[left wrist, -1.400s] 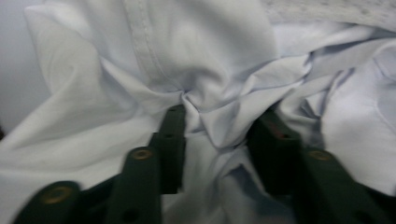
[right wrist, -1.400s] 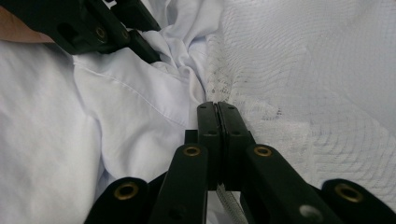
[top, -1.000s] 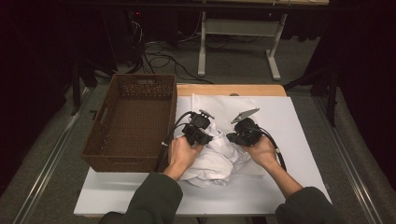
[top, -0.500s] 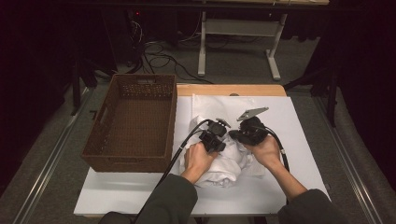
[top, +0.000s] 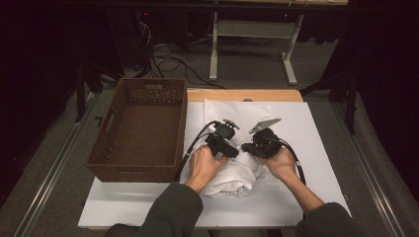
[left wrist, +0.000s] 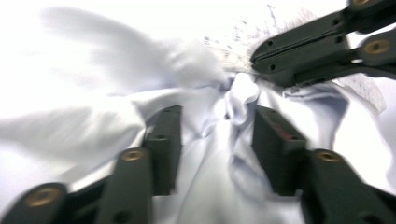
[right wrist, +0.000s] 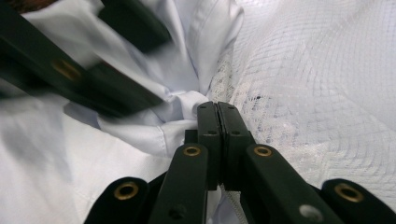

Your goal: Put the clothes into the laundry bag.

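crumpled white cloth [top: 232, 175], left gripper [left wrist: 217, 140] jaws just parted around folds, right gripper [right wrist: 217, 114] pinching mesh edge

The white worktop [top: 316, 123] has a strip of pale wood [top: 244, 95] along its far edge. Grey carpet [top: 247, 64] covers the floor around it. Beyond stands a light-coloured desk frame [top: 252, 34] with 2 legs, and black cables [top: 168, 64] lie tangled on the floor beside it. Dark curtains [top: 44, 44] close off both sides, and the far end is dim.
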